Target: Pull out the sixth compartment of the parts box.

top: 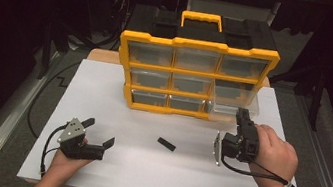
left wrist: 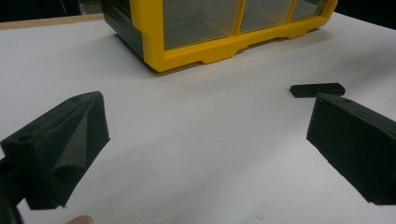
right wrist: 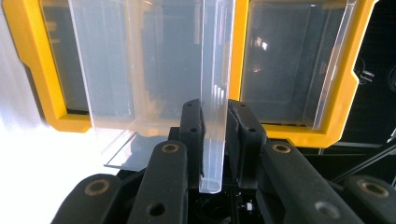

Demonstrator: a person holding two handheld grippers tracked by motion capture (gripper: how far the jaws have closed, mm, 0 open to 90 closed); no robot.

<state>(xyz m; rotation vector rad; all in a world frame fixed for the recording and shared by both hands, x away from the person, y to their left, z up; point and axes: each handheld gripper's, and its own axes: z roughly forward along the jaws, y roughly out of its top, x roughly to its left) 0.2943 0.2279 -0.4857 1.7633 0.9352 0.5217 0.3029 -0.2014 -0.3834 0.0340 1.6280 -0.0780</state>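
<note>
A yellow organizer with clear drawers stands at the back of the white table top. Its bottom-right clear drawer sticks out part way. My right gripper is shut on that drawer's front wall, one pad on each side of it, as the right gripper view shows. A small black block lies flat on the sheet in front of the organizer. My left gripper rests low at the near left, open, with nothing between its jaws. In the left gripper view, the block lies beyond the right jaw.
The organizer's yellow handle rises at the back. A cable trails from the left gripper near the table's front left edge. Dark floor and metal rails border the table on both sides.
</note>
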